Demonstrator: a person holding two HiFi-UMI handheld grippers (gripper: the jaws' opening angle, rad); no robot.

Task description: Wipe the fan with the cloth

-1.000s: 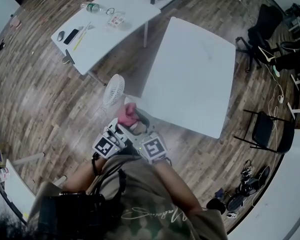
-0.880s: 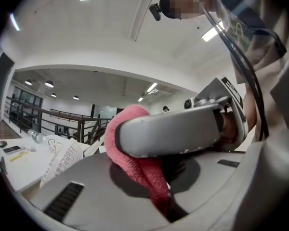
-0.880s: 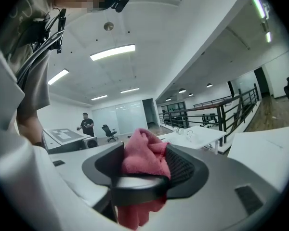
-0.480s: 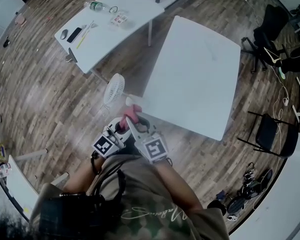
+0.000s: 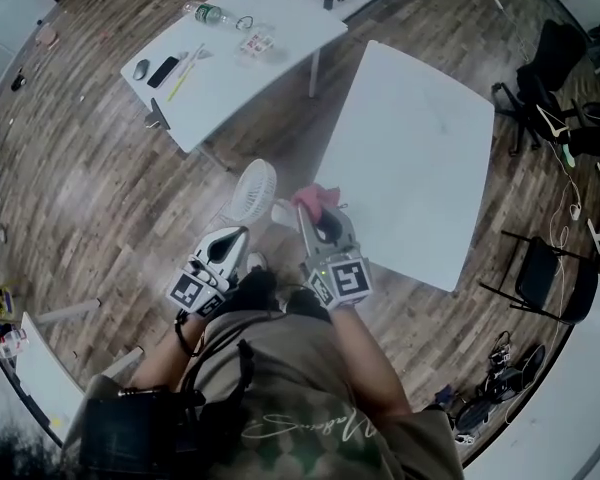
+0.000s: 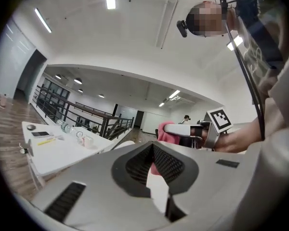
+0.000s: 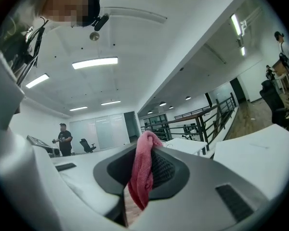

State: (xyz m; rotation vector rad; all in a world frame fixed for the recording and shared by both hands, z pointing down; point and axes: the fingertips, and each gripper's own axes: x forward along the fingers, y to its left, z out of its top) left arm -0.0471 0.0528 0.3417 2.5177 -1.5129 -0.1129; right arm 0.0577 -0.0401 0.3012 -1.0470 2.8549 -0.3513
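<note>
You have the pink cloth [image 7: 143, 174] pinched in your right gripper [image 5: 318, 223], whose jaws have just been closing on it. A fold stands up above the pads and the rest hangs below, which I judge leaves a loose bunch at the nose to serve as the wiping face. Your left gripper [image 5: 235, 240] has just brought its jaws together with nothing between them; the pink seen through its slit is the cloth over in the other gripper. Empty like that, the left looks free to steady the fan or keep clear. The white fan [image 5: 252, 190] stands just beside the near corner of the white table [image 5: 420, 148], ahead of both grippers and nearer the left one. The cloth is near the fan's right side but apart from it, so wiping has not begun. Both grippers point level and away from your body, elbows bent at your waist, the right reaching a little further ahead than the left
</note>
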